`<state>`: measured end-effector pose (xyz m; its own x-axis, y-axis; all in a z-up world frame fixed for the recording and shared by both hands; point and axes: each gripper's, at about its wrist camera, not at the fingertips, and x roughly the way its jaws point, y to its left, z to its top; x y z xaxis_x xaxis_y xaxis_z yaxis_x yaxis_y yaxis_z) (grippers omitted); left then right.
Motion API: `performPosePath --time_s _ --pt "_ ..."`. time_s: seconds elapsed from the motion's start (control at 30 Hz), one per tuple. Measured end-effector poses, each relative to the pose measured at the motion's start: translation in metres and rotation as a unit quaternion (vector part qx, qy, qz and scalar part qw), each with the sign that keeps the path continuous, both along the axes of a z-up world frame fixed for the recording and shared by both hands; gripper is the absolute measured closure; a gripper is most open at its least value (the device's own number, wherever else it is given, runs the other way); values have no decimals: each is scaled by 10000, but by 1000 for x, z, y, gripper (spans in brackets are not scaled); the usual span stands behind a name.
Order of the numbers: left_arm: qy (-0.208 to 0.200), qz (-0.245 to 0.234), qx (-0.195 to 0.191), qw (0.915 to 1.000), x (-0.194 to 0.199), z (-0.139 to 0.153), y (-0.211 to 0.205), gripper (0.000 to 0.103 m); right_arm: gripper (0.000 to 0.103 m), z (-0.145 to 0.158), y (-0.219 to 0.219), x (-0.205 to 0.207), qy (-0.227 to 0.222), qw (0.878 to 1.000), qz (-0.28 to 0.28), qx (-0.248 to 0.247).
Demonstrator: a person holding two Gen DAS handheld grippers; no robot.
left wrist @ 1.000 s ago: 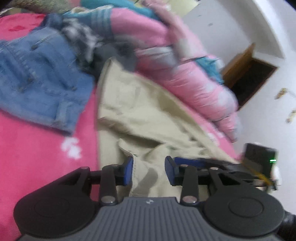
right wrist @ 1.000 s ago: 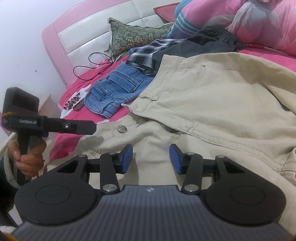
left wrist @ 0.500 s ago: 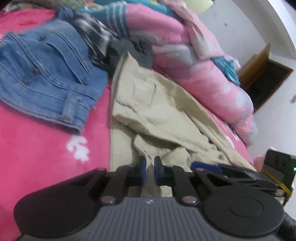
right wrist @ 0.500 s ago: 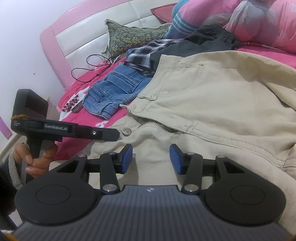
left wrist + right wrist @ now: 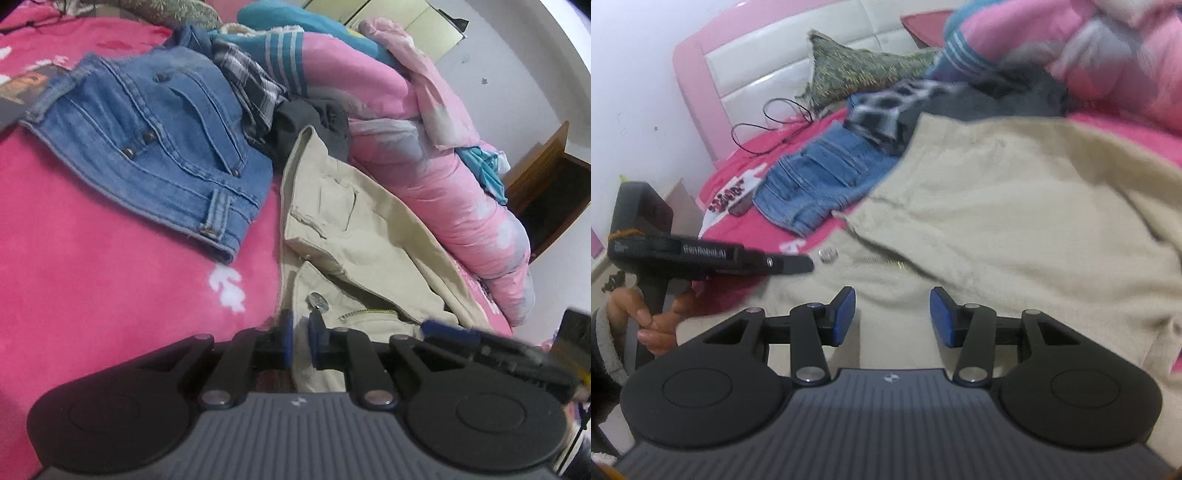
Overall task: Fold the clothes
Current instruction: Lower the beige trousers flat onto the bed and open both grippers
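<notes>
Since a second ago the left gripper (image 5: 300, 341) has closed its fingers on the waistband of the beige cotton trousers (image 5: 354, 236), beside their metal button (image 5: 318, 301); legs run away rightward. Right gripper (image 5: 892, 312) hovers half-open alongside.

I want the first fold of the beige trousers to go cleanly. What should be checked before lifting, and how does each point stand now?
1. Left tool clamped on the trousers' waistband edge beside the button: ok, pads nearly together with fabric between.
2. Right tool gripping cloth: not ok, it stands open above the trousers.
3. Fly closed: not ok, the zipper gapes.
4. Trousers lying flat: not ok, upper layer rumpled.
5. Jeans clear of the trousers: ok in the left view.
6. Far trouser legs free: cannot tell, out of view.
</notes>
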<state>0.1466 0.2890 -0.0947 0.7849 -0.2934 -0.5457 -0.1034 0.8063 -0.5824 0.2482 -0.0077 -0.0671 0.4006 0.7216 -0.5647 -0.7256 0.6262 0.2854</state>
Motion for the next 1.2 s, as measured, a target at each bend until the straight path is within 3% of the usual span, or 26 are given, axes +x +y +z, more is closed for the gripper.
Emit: performPosePath --time_s 0.03,0.17,0.23,0.3,0.37,0.5,0.63,0.73,0.9,1.0,1.1,1.2 --pt "-37 50 35 10000 -4 1 1 85 59 5 4 2 -90 10000 11 30" --pt "-116 267 129 9995 -20 4 4 83 59 16 30 19 -363 9992 -149 34" --pt "-45 375 162 9992 -25 5 6 83 59 4 48 32 -223 9995 -222 -54" --pt "19 469 266 9985 -31 9 4 82 58 -25 71 45 200 9983 -212 -496" --pt "35 504 353 9981 -37 15 2 71 58 -28 77 38 -135 9978 -175 -626" --pt "-103 496 418 9978 -58 32 -3 52 58 3 52 23 -185 9981 -352 -462" --pt "-209 246 240 9992 -84 44 -10 32 56 44 -26 -6 -233 9963 -808 184" --pt "-143 -31 42 9999 -105 44 -20 31 54 57 -95 -33 70 9905 -1213 638" --pt "73 -177 -144 9997 -125 35 -36 31 48 52 -165 -103 96 9874 -1391 748" --pt "121 -181 -209 9995 -123 29 -45 31 45 43 -172 -147 -110 9909 -1117 748" --pt "114 7 -148 9998 -115 26 -53 33 42 34 -152 -183 -550 9956 -653 385" --pt "201 320 -182 9991 -108 22 -57 51 39 29 -117 -206 -1304 9911 -211 -168"
